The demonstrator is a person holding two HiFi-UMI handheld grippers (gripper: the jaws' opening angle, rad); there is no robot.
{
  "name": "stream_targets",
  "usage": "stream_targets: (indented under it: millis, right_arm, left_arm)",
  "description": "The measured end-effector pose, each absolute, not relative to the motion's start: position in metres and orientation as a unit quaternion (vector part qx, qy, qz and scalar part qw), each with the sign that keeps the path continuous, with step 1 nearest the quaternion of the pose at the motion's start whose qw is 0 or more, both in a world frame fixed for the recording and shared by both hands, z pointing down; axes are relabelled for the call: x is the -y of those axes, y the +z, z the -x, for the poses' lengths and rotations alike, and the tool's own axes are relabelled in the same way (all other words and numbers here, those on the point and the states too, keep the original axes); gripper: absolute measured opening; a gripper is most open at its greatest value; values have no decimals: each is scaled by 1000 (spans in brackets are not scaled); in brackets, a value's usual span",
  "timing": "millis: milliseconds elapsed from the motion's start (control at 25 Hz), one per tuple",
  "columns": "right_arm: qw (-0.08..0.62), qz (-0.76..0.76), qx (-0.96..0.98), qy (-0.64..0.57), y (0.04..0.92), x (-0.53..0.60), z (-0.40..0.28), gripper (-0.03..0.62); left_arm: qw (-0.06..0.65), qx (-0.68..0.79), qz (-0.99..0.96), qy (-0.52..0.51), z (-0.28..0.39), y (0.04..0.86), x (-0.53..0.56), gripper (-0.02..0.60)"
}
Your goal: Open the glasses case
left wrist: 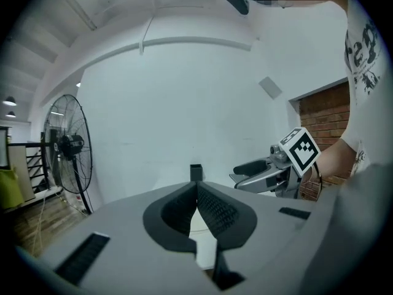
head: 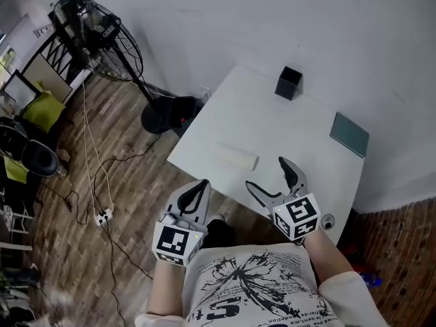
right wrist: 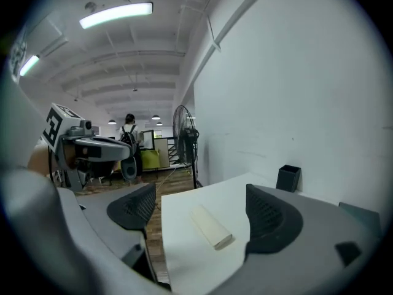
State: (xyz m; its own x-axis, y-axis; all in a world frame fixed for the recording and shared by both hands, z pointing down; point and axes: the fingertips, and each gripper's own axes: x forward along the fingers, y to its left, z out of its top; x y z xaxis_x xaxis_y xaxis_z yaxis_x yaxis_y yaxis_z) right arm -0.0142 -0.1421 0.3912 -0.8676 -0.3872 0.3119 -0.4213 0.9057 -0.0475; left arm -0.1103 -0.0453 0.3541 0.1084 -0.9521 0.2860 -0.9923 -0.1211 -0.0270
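Observation:
The glasses case (head: 237,157) is a cream oblong lying closed on the white table (head: 300,125), near its front-left edge. My right gripper (head: 268,174) hovers just short of it over the table's near edge, jaws open and empty. In the right gripper view the glasses case (right wrist: 210,226) lies ahead between the spread pads (right wrist: 270,217), untouched. My left gripper (head: 202,186) hangs left of the table over the floor, jaws shut on nothing. In the left gripper view its pads (left wrist: 212,208) meet, and the right gripper (left wrist: 265,172) shows to the right.
A black square holder (head: 289,82) stands at the table's far edge and a teal notebook (head: 349,134) lies at the right. A standing fan (head: 112,43) with cables across the wooden floor is to the left. A person (right wrist: 130,131) stands far back in the room.

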Motion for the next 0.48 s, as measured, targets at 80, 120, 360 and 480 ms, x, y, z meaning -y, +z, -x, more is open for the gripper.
stream_targets:
  millis: [80,120,360,480]
  right_arm:
    - [163,-226,958,64,401,156,27,463]
    - [171,-234,955,69,407,163,33,463]
    - [239,-291,922,95,456,193,57,463]
    - [278,-307,905,103,492,203,65,463]
  left_arm:
    - [89,633,-759,123,122,365,71,14]
    - [94,620,-768,128,128,372,82,14]
    - [120,549,-813,149,161,420,135,14]
    - [142,523,-824,165,174,458,154,14]
